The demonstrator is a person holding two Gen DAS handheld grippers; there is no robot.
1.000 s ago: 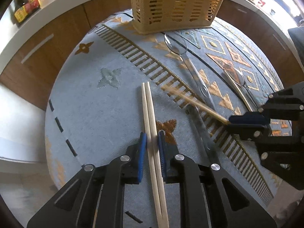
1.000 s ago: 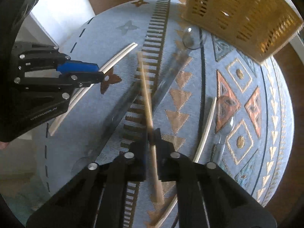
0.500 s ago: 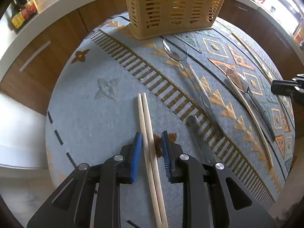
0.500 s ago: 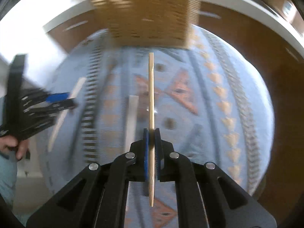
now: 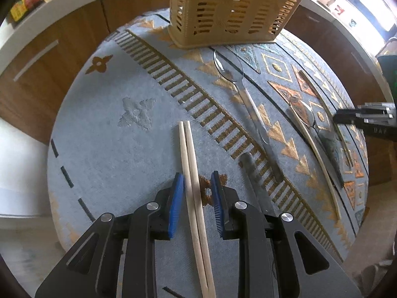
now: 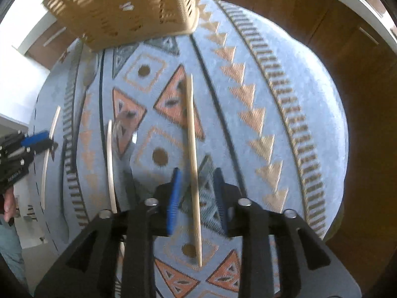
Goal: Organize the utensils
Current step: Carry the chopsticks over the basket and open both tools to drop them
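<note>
My left gripper [image 5: 197,182] is open, its blue pads on either side of a pair of pale wooden chopsticks [image 5: 192,168] lying on the patterned cloth. My right gripper [image 6: 197,180] is open around a single wooden chopstick [image 6: 192,154] that lies between the pads, touching neither. A tan slotted utensil basket [image 5: 233,10] stands at the far edge; it also shows in the right wrist view [image 6: 124,7]. Two clear spoons [image 5: 245,99] [image 5: 307,116], a knife [image 5: 255,181] and another pale chopstick [image 5: 320,159] lie right of the left gripper.
The round table is covered by a blue-grey cloth [image 5: 104,144] with orange triangles. Wooden cabinets [image 5: 62,57] and a white counter curve behind it. Bottles [image 5: 24,5] stand at the far left. The right gripper shows at the right edge of the left wrist view [image 5: 364,119].
My right gripper has opened and let go of the single chopstick after swinging it toward the right side of the table. My left gripper has opened wider around the chopstick pair.
</note>
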